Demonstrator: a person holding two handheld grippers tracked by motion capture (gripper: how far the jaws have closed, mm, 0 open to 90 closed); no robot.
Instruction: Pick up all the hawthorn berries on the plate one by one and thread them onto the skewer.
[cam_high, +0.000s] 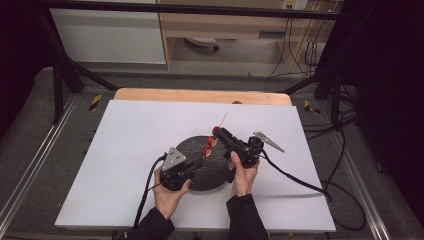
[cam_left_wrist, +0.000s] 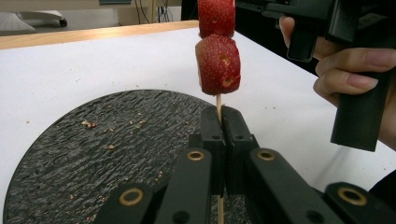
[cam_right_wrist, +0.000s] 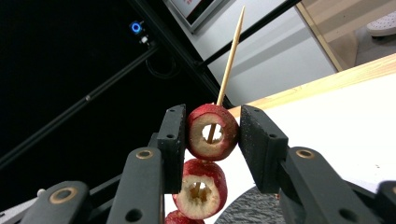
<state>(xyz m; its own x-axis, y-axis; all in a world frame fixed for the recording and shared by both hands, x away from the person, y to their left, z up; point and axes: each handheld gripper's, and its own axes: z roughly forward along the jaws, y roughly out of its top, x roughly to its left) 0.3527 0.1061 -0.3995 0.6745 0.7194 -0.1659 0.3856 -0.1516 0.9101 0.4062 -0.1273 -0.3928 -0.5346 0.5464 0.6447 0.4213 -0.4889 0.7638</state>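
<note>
- The skewer (cam_right_wrist: 229, 56) slants up over the black slate plate (cam_left_wrist: 93, 140), its long axis running from the left gripper (cam_left_wrist: 219, 122) — clenched on the bare lower end — to the free tip.
- The top hawthorn piece (cam_right_wrist: 212, 132) sits between the right gripper (cam_right_wrist: 212, 135) pads, grasped there — it slides only along the stick.
- A third fruit (cam_right_wrist: 180, 218) is cut off at the frame edge.

white table cover (cam_high: 130, 150) | wooden table edge (cam_high: 200, 95) | wooden cabinet (cam_high: 225, 25) behind | black cables (cam_high: 345, 165) on floor
</note>
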